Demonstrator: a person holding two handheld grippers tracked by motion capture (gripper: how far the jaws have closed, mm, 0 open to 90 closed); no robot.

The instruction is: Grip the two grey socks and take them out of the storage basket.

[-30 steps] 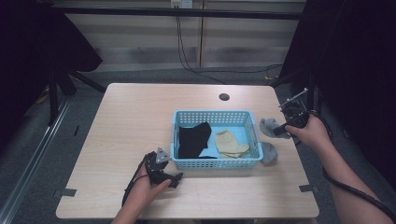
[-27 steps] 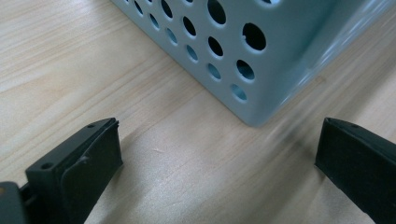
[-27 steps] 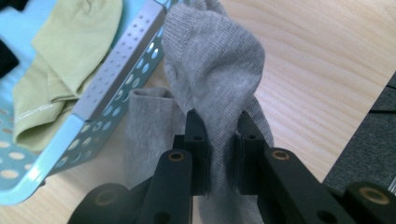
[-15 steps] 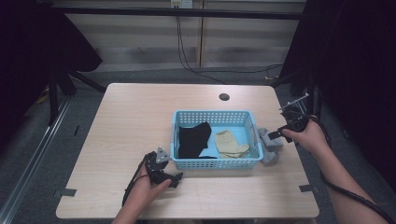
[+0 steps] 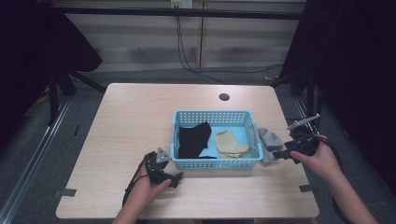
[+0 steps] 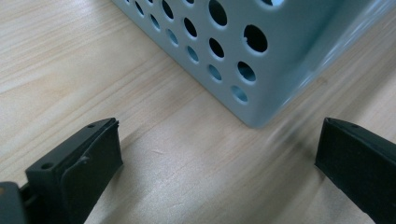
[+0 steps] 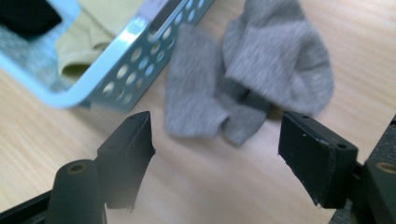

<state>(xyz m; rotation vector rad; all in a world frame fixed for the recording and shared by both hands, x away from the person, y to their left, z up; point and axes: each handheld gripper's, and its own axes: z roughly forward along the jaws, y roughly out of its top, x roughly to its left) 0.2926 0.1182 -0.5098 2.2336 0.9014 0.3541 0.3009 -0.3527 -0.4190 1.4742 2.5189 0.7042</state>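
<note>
Grey socks approached beside the sock basket

The grey socks are seen crumpled on the table, just outside the blue basket, touching its right wall. The right gripper, whose jaws have just been opening, is held spread and empty before them. The left gripper is held open and empty by the basket's near corner. A lowering and closing on the socks is judged to come next.

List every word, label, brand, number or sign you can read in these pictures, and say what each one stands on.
None can be read: no print shows on the blue basket, the grey socks, the beige sock, the black cloth or the table.
A pale fitting on the back wall is too small and blurred to tell whether it bears any text.
</note>
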